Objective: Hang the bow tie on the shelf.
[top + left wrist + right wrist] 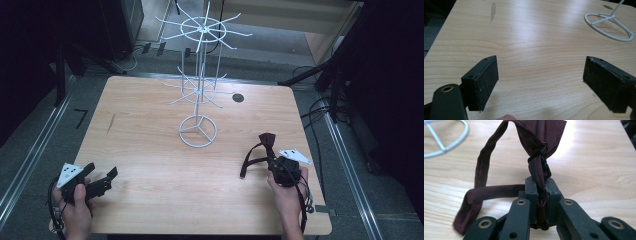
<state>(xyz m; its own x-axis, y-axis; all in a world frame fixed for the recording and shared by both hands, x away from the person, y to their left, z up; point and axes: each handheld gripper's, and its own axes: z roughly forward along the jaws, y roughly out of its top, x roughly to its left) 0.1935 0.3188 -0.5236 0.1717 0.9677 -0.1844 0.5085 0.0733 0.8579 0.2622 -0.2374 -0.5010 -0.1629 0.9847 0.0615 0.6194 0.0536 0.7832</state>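
Observation:
A dark red bow tie with a strap and a black clip hangs from my right gripper just above the table's right front area. In the right gripper view the jaws of that gripper are pressed together on the bow tie below its clip, and the strap loops down to the left. My left gripper rests near the table's front left corner. Its jaws stand wide open over bare wood with nothing between them.
A white wire display rack with two tiers of hooks stands at the middle back of the wooden table, on a ring base. A dark round hole lies right of the rack.

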